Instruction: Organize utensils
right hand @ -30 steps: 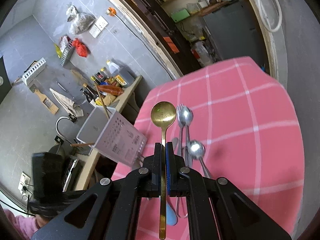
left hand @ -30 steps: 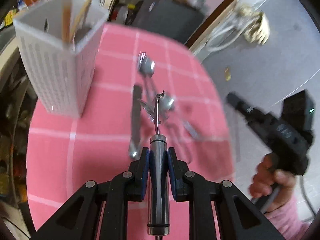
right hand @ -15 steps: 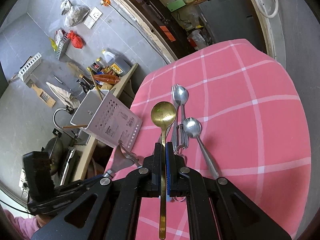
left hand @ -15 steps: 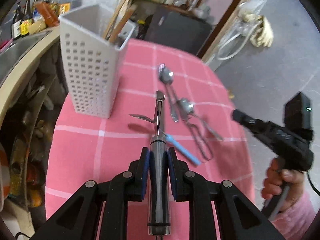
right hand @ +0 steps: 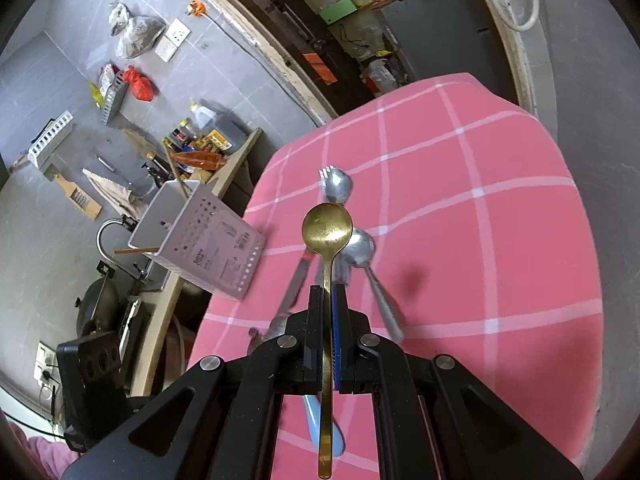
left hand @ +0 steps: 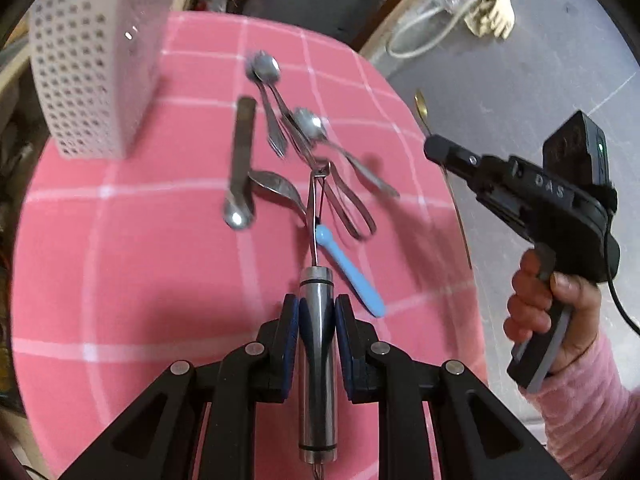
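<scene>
My left gripper (left hand: 317, 312) is shut on a steel-handled peeler (left hand: 318, 344), its blade end (left hand: 318, 192) held above the pink checked tablecloth (left hand: 140, 264). My right gripper (right hand: 327, 300) is shut on a gold spoon (right hand: 327, 228), bowl forward; it also shows in the left wrist view (left hand: 436, 148) off the table's right edge. A white perforated utensil holder (left hand: 90, 80) stands at the far left of the table, also in the right wrist view (right hand: 200, 244). Loose on the cloth lie steel spoons (left hand: 308, 124), a fork (left hand: 274, 132), a knife (left hand: 242, 152), tongs (left hand: 348, 204) and a blue-handled utensil (left hand: 350, 276).
The holder has chopsticks (right hand: 176, 172) in it. A counter with bottles (right hand: 200, 144) and a sink tap (right hand: 106, 232) lie behind the holder. The table's right edge drops to a grey floor (left hand: 520, 80). A dark cabinet (left hand: 320, 4) stands beyond the far edge.
My left gripper with the peeler has tilted downward and moved toward the utensil pile, so the holder now sits at the upper left. My right gripper with the gold spoon has moved toward the table.
</scene>
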`<state>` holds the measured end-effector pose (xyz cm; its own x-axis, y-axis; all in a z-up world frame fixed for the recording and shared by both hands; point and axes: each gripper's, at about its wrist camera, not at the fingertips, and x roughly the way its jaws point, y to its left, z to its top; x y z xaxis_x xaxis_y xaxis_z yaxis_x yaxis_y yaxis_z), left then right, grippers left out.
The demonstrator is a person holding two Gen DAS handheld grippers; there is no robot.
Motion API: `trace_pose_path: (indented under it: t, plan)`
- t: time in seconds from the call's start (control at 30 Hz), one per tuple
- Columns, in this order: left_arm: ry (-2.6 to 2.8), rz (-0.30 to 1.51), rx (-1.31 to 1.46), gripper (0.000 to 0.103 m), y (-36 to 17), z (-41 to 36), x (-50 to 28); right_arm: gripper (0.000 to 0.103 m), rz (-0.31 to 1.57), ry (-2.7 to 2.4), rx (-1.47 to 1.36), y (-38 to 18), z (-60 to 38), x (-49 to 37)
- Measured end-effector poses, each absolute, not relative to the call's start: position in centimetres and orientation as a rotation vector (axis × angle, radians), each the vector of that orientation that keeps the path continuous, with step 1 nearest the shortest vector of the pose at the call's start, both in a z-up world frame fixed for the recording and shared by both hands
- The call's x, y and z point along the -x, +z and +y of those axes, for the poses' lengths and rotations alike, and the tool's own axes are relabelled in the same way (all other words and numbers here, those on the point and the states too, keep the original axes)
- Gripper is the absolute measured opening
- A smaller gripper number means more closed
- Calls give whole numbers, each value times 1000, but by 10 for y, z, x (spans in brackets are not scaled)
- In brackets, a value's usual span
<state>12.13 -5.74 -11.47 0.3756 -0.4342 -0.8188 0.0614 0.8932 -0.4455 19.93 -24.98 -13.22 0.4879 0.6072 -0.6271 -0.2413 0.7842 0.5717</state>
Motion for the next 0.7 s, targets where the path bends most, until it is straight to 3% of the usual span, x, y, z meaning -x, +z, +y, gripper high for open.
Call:
trace_pose_path:
  t: [0.47, 0.7]
  plan:
    - [-483, 1249, 315, 19, -117, -82, -107, 4, 1024, 465, -471, -175, -268, -179]
    - [-462, 1105, 416, 48, -98, -61, -104, 4, 1044, 454, -466, -184, -274, -177]
